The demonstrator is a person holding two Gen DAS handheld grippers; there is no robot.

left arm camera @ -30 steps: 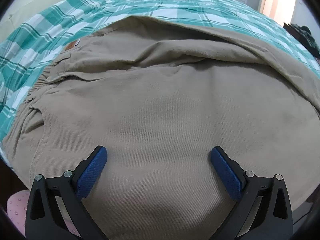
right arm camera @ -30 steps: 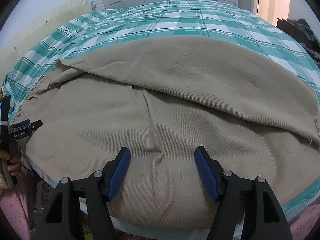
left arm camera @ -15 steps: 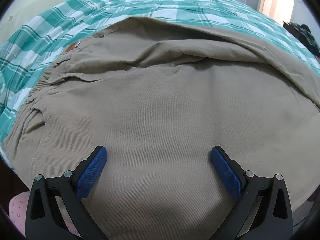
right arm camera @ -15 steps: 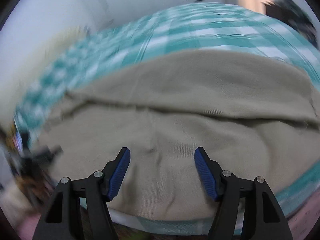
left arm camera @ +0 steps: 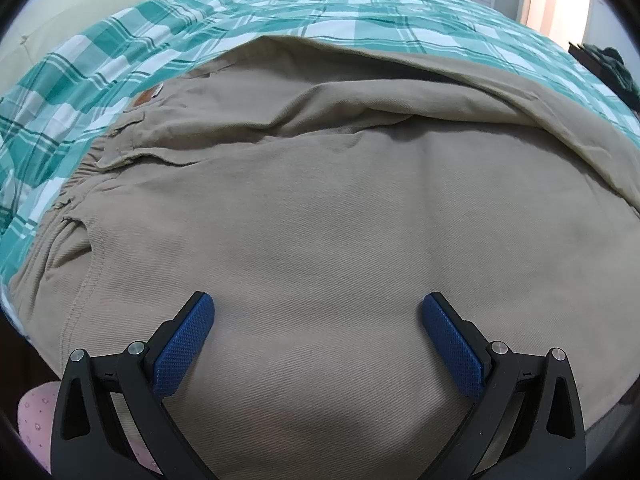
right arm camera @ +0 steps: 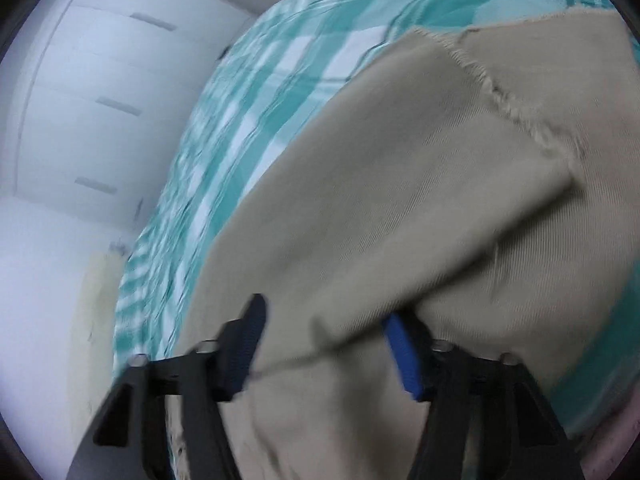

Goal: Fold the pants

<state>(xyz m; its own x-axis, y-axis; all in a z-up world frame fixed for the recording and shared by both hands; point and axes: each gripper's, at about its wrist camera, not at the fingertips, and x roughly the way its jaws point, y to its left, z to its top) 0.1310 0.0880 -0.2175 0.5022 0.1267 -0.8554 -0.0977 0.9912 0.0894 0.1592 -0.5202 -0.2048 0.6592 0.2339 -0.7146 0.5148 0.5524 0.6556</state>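
Khaki pants (left arm camera: 320,208) lie spread on a bed, one leg folded over the other. Their elastic waistband (left arm camera: 76,184) and a brown label (left arm camera: 146,98) are at the left. My left gripper (left arm camera: 318,320) is open and empty, hovering just above the cloth near the front edge. In the blurred, tilted right wrist view the pants (right arm camera: 400,220) fill the right side, with the frayed leg hem (right arm camera: 508,104) at the upper right. My right gripper (right arm camera: 326,332) is open, its fingers on either side of a raised fold of the cloth.
The bed has a teal and white checked sheet (left arm camera: 280,12), also in the right wrist view (right arm camera: 256,92). White wardrobe doors (right arm camera: 100,100) stand behind. A dark pile (left arm camera: 612,68) lies at the far right. Pink dotted fabric (left arm camera: 32,416) shows at the lower left.
My right gripper has swung and rolled sharply toward the leg hem end; its view is now tilted and blurred. The left gripper has stayed nearly still.
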